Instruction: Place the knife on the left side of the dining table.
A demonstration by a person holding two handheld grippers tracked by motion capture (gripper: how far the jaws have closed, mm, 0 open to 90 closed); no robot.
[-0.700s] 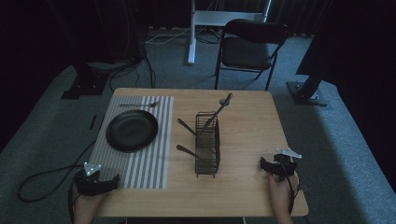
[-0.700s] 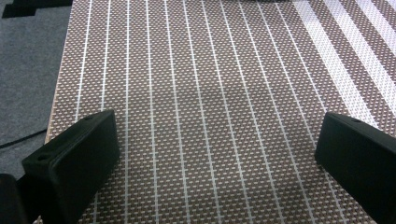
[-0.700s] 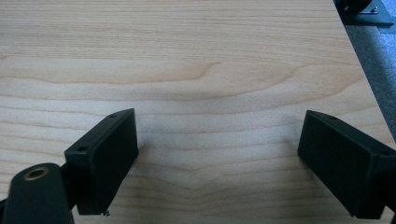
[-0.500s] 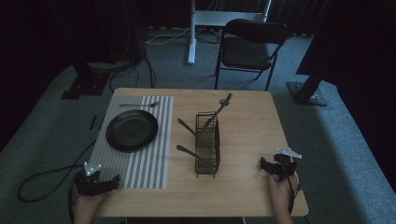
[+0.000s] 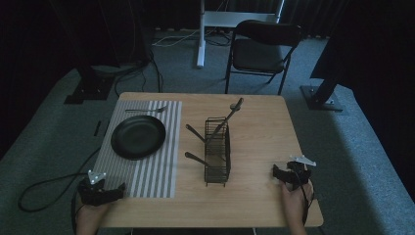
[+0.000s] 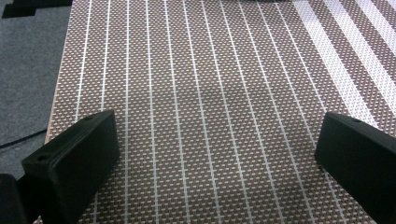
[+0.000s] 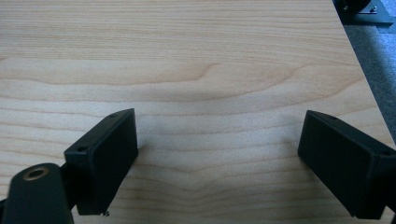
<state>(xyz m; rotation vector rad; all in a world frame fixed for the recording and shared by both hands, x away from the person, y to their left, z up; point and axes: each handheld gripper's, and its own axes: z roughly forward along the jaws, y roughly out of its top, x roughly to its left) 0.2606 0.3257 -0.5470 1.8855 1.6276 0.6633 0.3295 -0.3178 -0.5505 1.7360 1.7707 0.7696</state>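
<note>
High view shows both hands resting at the near edge of the tabletop (image 5: 254, 122), neither holding anything. The left hand-held gripper (image 5: 117, 192) sits at about 7 o'clock, on the near corner of the striped placemat (image 5: 147, 171), with its jaws spread wide over bare weave in the left gripper view. The right hand-held gripper (image 5: 275, 172) lies at about 5 o'clock, jaws likewise wide apart over plain wood in the right gripper view, tips aimed toward 9 o'clock.

Nearest to them is the wire caddy (image 5: 218, 156) at the centre, with dark utensil handles (image 5: 195, 158) sticking out toward 9 and 10 o'clock and a longer one (image 5: 230, 115) leaning toward 1 o'clock. A black plate (image 5: 138, 137) sits on the placemat, a fork (image 5: 144, 110) beyond it at 11 o'clock.

My judgement: a reach for a handle comes next. Approach square to the handle, close on its free end, and draw it along its own line so the caddy does not tip or slide. Both forearms lie low with level wrists.
</note>
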